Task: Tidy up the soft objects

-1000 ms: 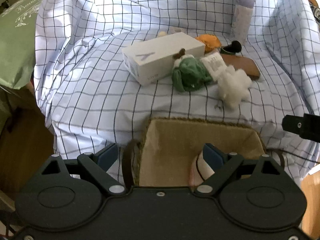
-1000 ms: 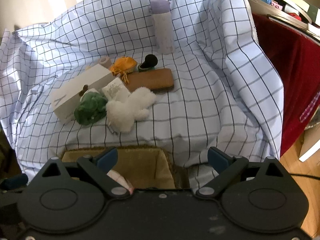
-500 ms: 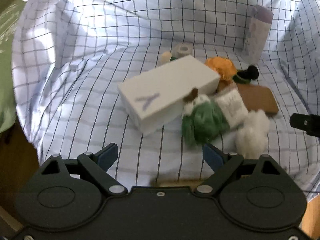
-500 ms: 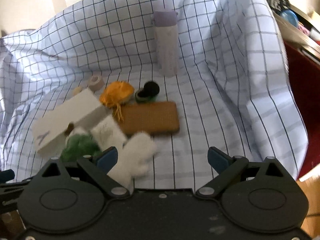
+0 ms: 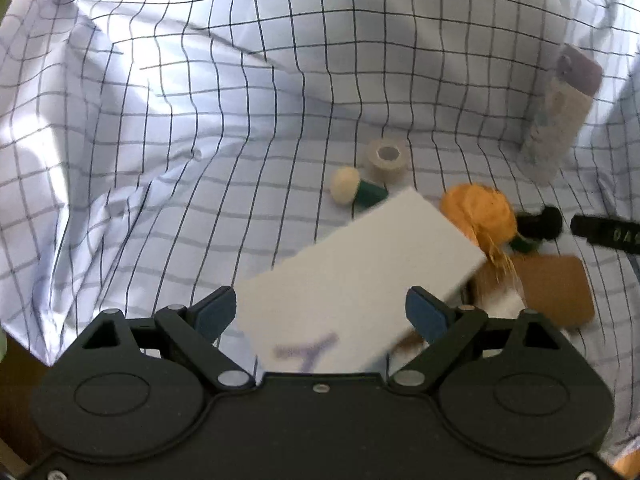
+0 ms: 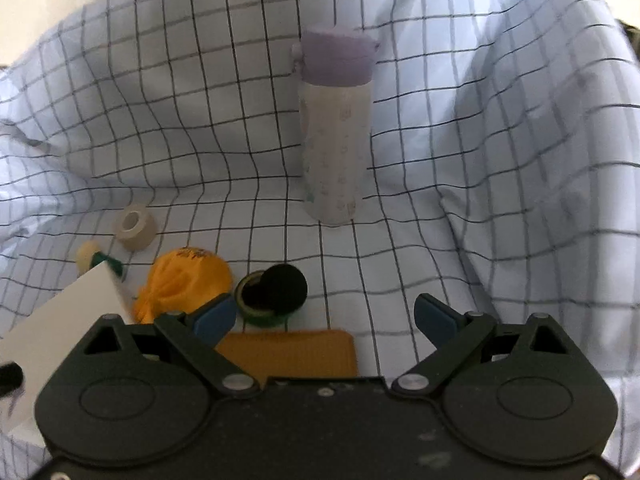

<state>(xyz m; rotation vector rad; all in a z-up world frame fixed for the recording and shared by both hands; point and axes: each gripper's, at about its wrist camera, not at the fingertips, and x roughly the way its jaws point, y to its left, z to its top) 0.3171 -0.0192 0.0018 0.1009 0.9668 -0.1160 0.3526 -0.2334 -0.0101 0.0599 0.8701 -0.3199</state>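
An orange soft pouch (image 5: 478,216) (image 6: 186,284) lies on the checked cloth behind a white box (image 5: 356,280) (image 6: 60,336). My left gripper (image 5: 322,314) is open, its jaws on either side of the white box's near end, not touching it. My right gripper (image 6: 324,314) is open and empty above a brown flat case (image 6: 288,350) (image 5: 552,290). A black puff in a green ring (image 6: 272,294) (image 5: 536,226) lies beside the pouch. A bit of white plush (image 5: 504,304) shows by the left gripper's right finger. The basket is out of view.
A lilac-capped bottle (image 6: 336,132) (image 5: 560,116) stands at the back. A tape roll (image 5: 386,160) (image 6: 134,226) and a cream-and-green toy (image 5: 354,190) (image 6: 96,262) lie behind the box. The checked cloth (image 5: 160,160) rises in folds all round.
Both grippers have moved forward over the cloth. The basket, green plush and most of the white plush have dropped out of view beneath them. Both stay open.
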